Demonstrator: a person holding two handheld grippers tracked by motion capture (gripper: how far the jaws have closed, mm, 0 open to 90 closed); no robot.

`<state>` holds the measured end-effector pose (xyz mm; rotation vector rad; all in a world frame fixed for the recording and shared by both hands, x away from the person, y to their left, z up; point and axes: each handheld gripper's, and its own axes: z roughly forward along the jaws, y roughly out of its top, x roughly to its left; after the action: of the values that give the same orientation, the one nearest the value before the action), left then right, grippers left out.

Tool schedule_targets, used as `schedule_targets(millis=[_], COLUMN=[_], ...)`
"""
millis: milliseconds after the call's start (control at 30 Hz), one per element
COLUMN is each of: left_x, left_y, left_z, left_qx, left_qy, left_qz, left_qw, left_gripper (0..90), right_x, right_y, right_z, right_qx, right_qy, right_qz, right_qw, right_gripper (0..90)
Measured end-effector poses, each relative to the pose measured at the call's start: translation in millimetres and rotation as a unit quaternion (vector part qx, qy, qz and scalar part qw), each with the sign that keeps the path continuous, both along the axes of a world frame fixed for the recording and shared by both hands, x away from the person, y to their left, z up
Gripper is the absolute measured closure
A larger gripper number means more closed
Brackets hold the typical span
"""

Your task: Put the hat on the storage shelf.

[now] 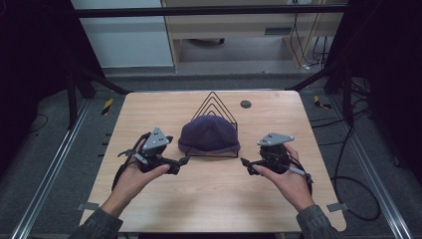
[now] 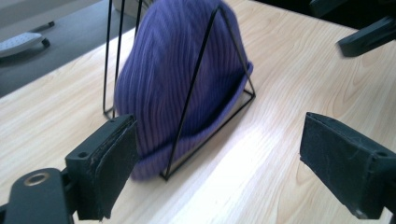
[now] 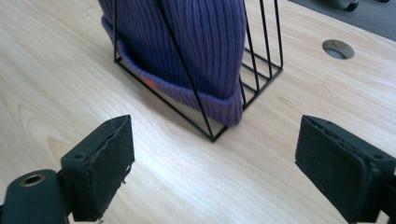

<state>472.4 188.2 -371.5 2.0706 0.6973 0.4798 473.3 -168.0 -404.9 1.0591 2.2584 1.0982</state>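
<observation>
A purple ribbed knit hat (image 1: 209, 133) sits upright inside a black wire triangular rack (image 1: 213, 94) at the middle of the wooden table (image 1: 209, 199). My left gripper (image 1: 184, 160) lies just left of the rack's front corner, jaws open and empty. My right gripper (image 1: 244, 162) lies just right of it, also open and empty. In the left gripper view the hat (image 2: 163, 79) and rack wire (image 2: 189, 100) stand ahead of the wide-apart jaws (image 2: 219, 144). In the right gripper view the hat (image 3: 187, 42) stands beyond the open jaws (image 3: 212, 156), apart from them.
A round grey cable hole (image 1: 245, 104) lies behind the rack toward the table's far edge, also the hole (image 3: 337, 48). Bare wood stretches in front of the rack. Black frame bars, floor rails and cables surround the table.
</observation>
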Motion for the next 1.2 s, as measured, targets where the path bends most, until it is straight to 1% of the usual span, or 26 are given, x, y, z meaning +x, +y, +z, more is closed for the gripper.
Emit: schedule_targets(millis=[33, 67, 100, 133, 200, 233, 267, 367, 433, 467, 500, 567, 600, 667, 700, 733, 767, 800, 900, 1067, 1133, 1167, 1200], left_x=[-2.8, -7.1, -8.9, -8.9, -11.1, -11.9, -11.9, -11.3, -9.9, -9.2, -7.9, -6.9, -6.2, -5.5, -5.0, -4.7, -4.4, -3.7, -2.3, 1.8, 3.9, 3.9, 5.8], left_y=[4.2, 12.0, 16.1, 16.1, 23.9, 33.8, 33.8, 45.5, 54.8, 57.6, 65.4, 72.1, 75.3, 78.7, 80.1, 80.9, 81.4, 82.3, 84.6, 89.6, 92.3, 92.3, 94.2], left_z=[-2.2, -6.4, -9.0, -9.0, -13.9, -20.6, -20.6, -29.8, -38.1, -40.9, -47.6, -53.6, -57.2, -62.8, -66.6, -69.5, -71.7, -74.2, -79.7, -89.5, -93.9, -93.9, -97.5], left_qx=[0.002, 0.004, 0.003, 0.003, 0.005, 0.005, 0.005, 0.005, 0.014, 0.014, 0.014, 0.011, 0.012, 0.018, 0.026, 0.032, 0.035, 0.038, 0.040, 0.049, 0.050, 0.050, 0.052], left_qy=[0.000, 0.004, 0.005, 0.005, 0.008, 0.013, 0.013, 0.018, 0.020, 0.022, 0.028, 0.036, 0.043, 0.048, 0.050, 0.051, 0.053, 0.057, 0.066, 0.079, 0.085, 0.085, 0.090], left_qz=[0.001, 0.005, 0.007, 0.007, 0.009, 0.017, 0.017, 0.024, 0.036, 0.040, 0.050, 0.059, 0.065, 0.071, 0.073, 0.075, 0.076, 0.076, 0.081, 0.091, 0.095, 0.095, 0.098], left_qw=[1.0000, 1.0000, 1.0000, 1.0000, 0.9999, 0.9998, 0.9998, 0.9996, 0.9990, 0.9988, 0.9982, 0.9975, 0.9969, 0.9962, 0.9957, 0.9954, 0.9951, 0.9947, 0.9937, 0.9915, 0.9906, 0.9906, 0.9898], left_gripper=[10.2, 9.8, 9.6, 9.2, 8.4, 8.2, 7.7, 6.8, 6.2, 6.2, 6.2, 6.2, 6.2, 6.2, 6.2, 6.2, 6.2, 6.2, 6.2, 6.2, 6.2, 6.2, 6.2], right_x=[0.0, -6.5, -9.1, -9.1, -14.5, -16.5, -17.6, -19.3, -20.4, -20.6, -21.2, -21.6, -21.8, -22.4, -22.4, -23.0, -22.8, -23.0, -22.5, -20.3, -18.4, -16.7, -15.6], right_y=[0.0, -5.6, -8.0, -8.0, -14.4, -17.1, -19.2, -22.6, -26.9, -28.8, -31.4, -34.7, -36.3, -40.0, -41.0, -42.2, -43.8, -44.6, -48.8, -55.4, -58.3, -60.3, -61.4], right_z=[0.0, -3.7, -5.5, -5.5, -11.3, -14.2, -16.7, -20.8, -26.2, -28.9, -33.7, -38.3, -40.3, -44.3, -46.1, -48.2, -50.3, -51.6, -56.7, -65.6, -69.4, -72.1, -74.5], right_qx=[0.000, -0.010, -0.013, -0.013, -0.014, -0.013, -0.015, -0.016, -0.017, -0.017, -0.020, -0.027, -0.028, -0.035, -0.036, -0.038, -0.043, -0.044, -0.042, -0.046, -0.045, -0.044, -0.041], right_qy=[0.000, -0.002, -0.001, -0.001, 0.004, 0.006, 0.008, 0.012, 0.024, 0.029, 0.037, 0.040, 0.045, 0.051, 0.051, 0.056, 0.055, 0.057, 0.062, 0.066, 0.068, 0.070, 0.072], right_qz=[0.000, 0.002, 0.002, 0.002, 0.005, 0.005, 0.007, 0.005, 0.004, 0.006, 0.008, 0.008, 0.005, -0.004, -0.004, -0.006, -0.005, -0.007, -0.012, -0.024, -0.029, -0.031, -0.034], right_qw=[1.0000, 0.9999, 0.9999, 0.9999, 0.9999, 0.9999, 0.9998, 0.9998, 0.9995, 0.9994, 0.9991, 0.9988, 0.9986, 0.9981, 0.9980, 0.9977, 0.9976, 0.9974, 0.9971, 0.9965, 0.9962, 0.9961, 0.9960], right_gripper=[10.2, 9.2, 8.6, 8.6, 7.8, 7.6, 7.1, 6.9, 6.9, 7.0, 7.0, 7.4, 8.2, 9.7, 10.2, 10.5, 11.0, 11.4, 11.7, 12.1, 12.2, 12.2, 12.2])
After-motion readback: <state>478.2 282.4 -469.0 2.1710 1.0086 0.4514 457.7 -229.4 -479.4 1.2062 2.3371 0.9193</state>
